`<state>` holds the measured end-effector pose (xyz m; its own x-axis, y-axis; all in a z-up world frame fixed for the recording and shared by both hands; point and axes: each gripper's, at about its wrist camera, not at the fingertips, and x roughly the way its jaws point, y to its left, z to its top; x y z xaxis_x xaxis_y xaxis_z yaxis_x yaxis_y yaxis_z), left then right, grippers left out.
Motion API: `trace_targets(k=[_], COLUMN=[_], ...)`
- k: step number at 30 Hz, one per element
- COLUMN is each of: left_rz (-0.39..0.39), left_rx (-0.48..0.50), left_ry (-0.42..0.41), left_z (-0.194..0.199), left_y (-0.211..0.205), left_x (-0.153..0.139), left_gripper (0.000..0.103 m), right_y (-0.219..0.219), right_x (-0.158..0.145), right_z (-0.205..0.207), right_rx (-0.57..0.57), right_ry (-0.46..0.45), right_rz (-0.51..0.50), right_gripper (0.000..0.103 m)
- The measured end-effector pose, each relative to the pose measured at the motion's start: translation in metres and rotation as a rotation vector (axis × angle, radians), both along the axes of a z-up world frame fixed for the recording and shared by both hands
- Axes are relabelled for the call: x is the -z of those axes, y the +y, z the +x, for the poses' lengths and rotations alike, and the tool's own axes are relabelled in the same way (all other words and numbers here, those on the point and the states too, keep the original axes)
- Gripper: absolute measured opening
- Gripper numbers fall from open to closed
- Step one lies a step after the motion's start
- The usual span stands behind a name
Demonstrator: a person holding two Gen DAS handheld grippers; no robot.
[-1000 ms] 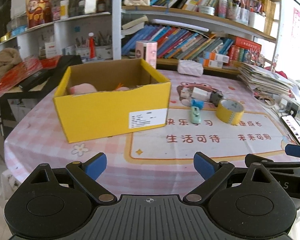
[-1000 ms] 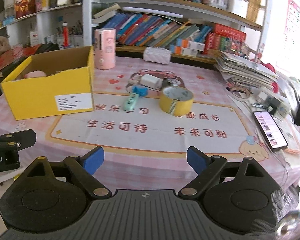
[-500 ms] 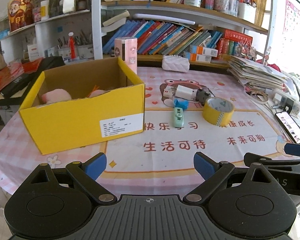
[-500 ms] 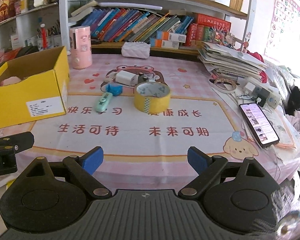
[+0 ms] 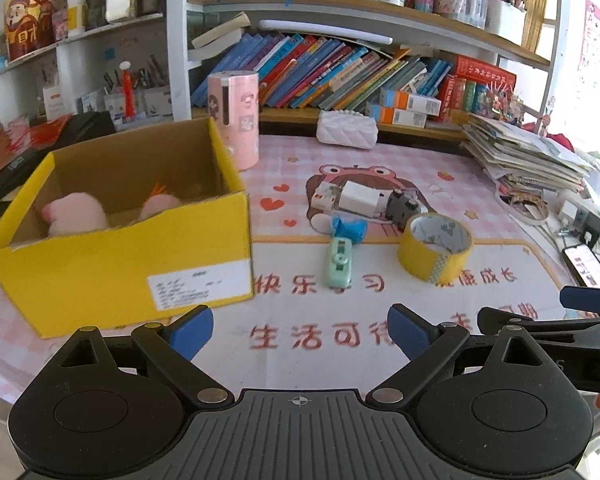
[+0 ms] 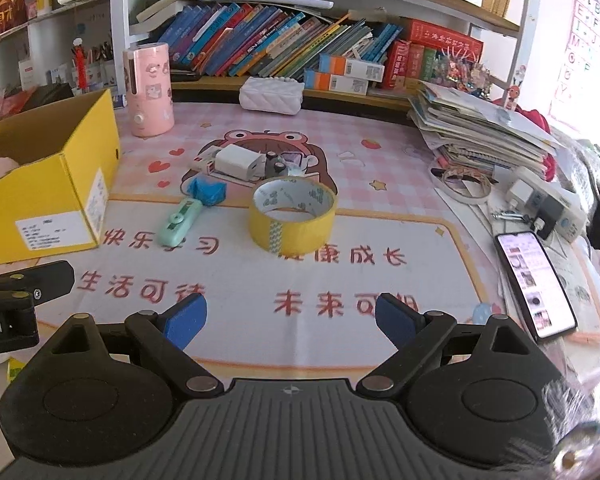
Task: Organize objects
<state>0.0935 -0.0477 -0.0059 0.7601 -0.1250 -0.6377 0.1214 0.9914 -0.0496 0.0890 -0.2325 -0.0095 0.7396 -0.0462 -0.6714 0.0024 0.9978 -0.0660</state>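
A yellow cardboard box (image 5: 120, 276) (image 6: 48, 204) stands at the table's left with pink soft toys (image 5: 76, 216) inside. On the mat lie a yellow tape roll (image 5: 434, 246) (image 6: 292, 216), a mint green small device (image 5: 338, 266) (image 6: 180, 222), a blue crumpled piece (image 5: 348, 230) (image 6: 206, 190), a white charger (image 5: 360, 196) (image 6: 236, 160) and a small dark item (image 5: 400, 206). My left gripper (image 5: 300, 330) is open over the mat's near edge, nothing between its fingers. My right gripper (image 6: 288, 322) is open too, short of the tape roll.
A pink cylinder (image 6: 148, 90) and a white quilted pouch (image 6: 270, 94) stand at the back. A paper stack (image 6: 480, 132), a power strip (image 6: 548, 204) and a lit phone (image 6: 534, 284) crowd the right side. Bookshelves (image 5: 340, 68) rise behind the table.
Both grippers have shifted rightward and closer over the table; the box slid left in both views and the tape roll and small items look nearer. Jaws stayed open.
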Motion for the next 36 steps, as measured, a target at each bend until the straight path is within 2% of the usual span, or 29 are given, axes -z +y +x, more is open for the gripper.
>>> trace_targets(k=[9,17,23,31,36], left_rz=[0.021,0.053,0.128,0.138,0.137], left_rx=[-0.002,-0.032,-0.04,-0.048,-0.047], left_ry=[-0.01,0.019,0.084,0.139,0.175], left_z=[0.032,0.055,0.072,0.085,0.095], left_y=[-0.034,-0.054,-0.064,-0.07,-0.074], left_x=[0.0,0.005,0.015,0.026,0.034], left_gripper=[0.096,0.096,0.095,0.093,0.085], right_y=[-0.029,-0.045,-0.048,-0.039,-0.032], right_x=[0.002,0.01,0.017,0.032,0.044], right_z=[0.045,0.081,0.109,0.146,0.164], right_rx=[-0.041,-0.097,-0.148,-0.221,-0.274], right_ry=[0.008,0.032,0.056,0.097,0.131], right_rz=[0.025,0.049,0.066,0.057,0.032], right_gripper=[0.09,0.09,0.091,0.094,0.095])
